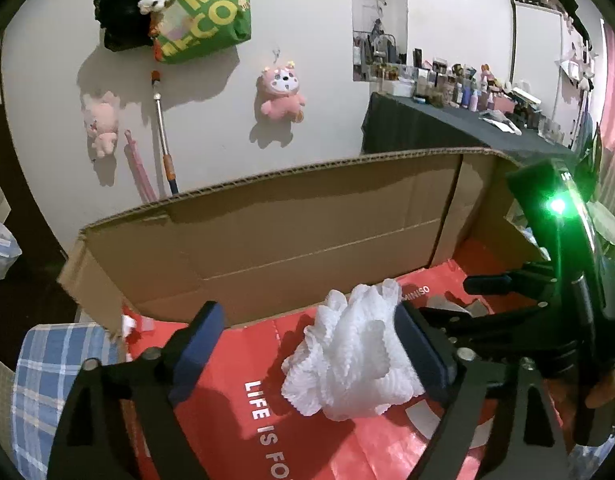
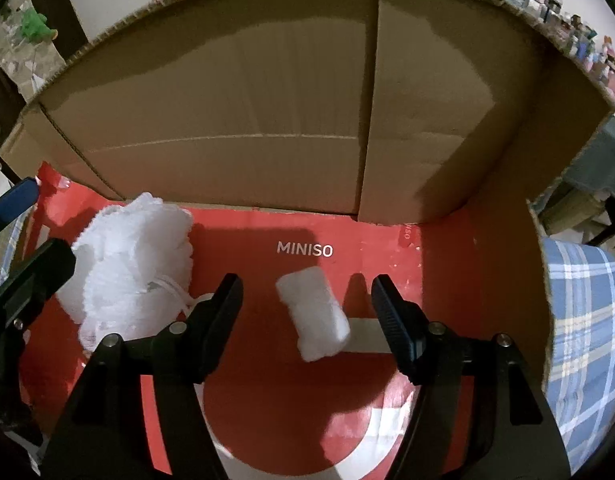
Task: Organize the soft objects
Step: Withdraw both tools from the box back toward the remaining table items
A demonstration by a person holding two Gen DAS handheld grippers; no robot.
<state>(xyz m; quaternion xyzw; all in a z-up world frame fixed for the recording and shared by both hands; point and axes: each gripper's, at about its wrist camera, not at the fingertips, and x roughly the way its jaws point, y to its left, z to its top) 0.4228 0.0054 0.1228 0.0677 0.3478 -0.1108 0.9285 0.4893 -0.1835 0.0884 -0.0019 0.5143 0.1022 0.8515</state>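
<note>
A white mesh bath puff [image 1: 355,352] lies inside a cardboard box [image 1: 267,216] on a red MINISO bag [image 1: 235,412]. My left gripper [image 1: 311,344] is open, and the puff rests against its right pad. In the right wrist view the puff [image 2: 127,272] is at the left with the left gripper beside it. A small white foam roll [image 2: 313,316] lies on the red bag [image 2: 303,228] between the open fingers of my right gripper [image 2: 307,304]. The right gripper also shows at the right of the left wrist view [image 1: 487,280].
The box's tall cardboard walls [image 2: 267,92] close in the back and right. A blue plaid cloth [image 2: 583,340] lies outside the box, also at lower left in the left wrist view [image 1: 47,380]. Plush toys [image 1: 283,94] and a green bag hang on the wall.
</note>
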